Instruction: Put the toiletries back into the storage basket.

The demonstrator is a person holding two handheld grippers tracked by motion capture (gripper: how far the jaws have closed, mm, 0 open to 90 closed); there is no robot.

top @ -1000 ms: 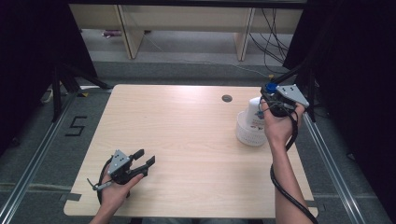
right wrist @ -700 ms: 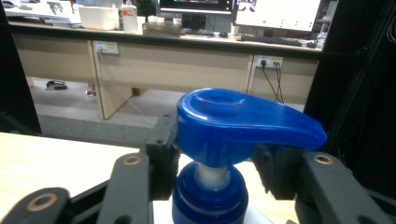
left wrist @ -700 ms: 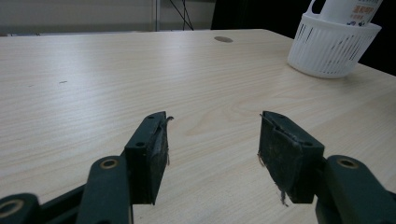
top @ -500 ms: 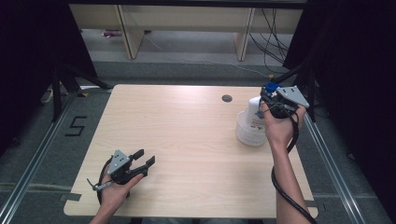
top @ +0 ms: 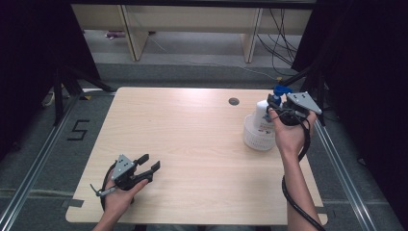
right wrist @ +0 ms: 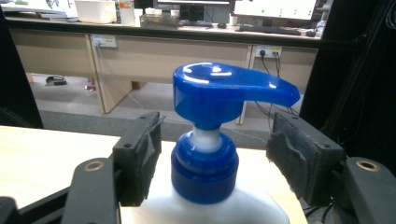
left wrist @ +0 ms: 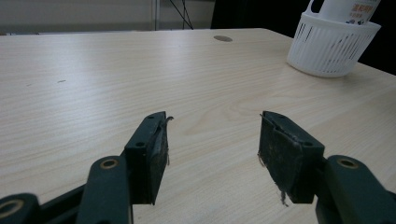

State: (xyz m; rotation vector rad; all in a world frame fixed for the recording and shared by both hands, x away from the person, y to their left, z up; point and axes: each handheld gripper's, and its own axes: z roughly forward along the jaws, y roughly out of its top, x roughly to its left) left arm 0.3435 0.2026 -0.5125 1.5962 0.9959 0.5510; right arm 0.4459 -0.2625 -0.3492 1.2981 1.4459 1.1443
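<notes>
White pump bottle (top: 263, 115) stands inside white slotted basket (top: 255, 137)

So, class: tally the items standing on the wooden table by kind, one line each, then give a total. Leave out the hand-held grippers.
Pump bottle, white with a blue pump head: 1
White slotted basket holding the bottle: 1
Total: 2
</notes>
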